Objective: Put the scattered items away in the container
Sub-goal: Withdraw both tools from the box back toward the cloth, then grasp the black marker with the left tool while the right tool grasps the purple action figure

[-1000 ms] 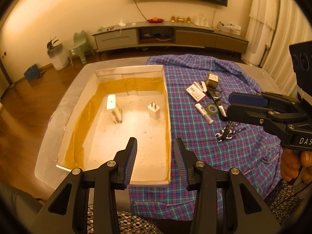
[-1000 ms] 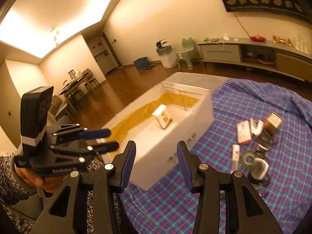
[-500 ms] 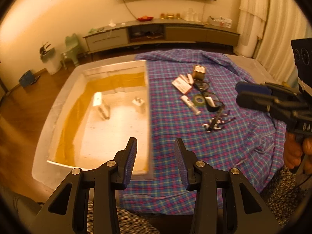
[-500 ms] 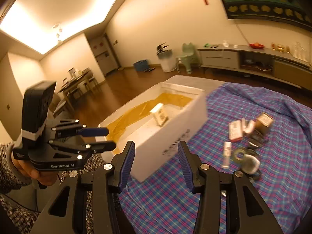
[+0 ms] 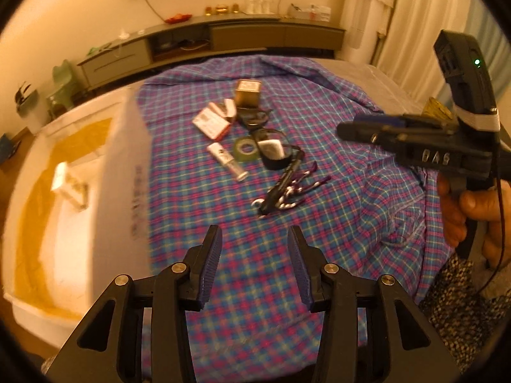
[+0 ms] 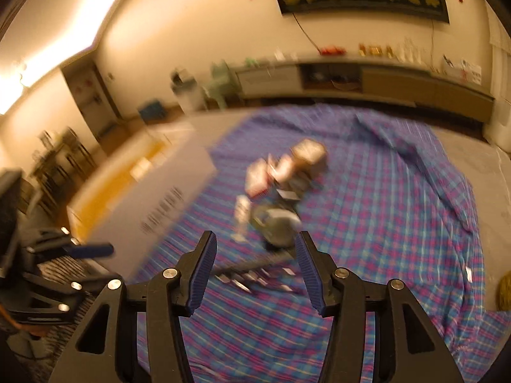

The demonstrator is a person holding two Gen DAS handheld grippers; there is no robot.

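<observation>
A white foam container sits at the left of a bench draped in a purple plaid cloth. Its top is open, which suits dropping things in, and one small box already lies inside. The scattered items form one cluster on the cloth, right of the container: a brown cube box, a red-and-white packet, a small white tube, a green tape roll, a grey case, and a black pen lying on a tangled cord. The left gripper and the right gripper have both just been widening; each is released and empty. Both tilt downward toward the cluster, probably to reach for a piece each.
</observation>
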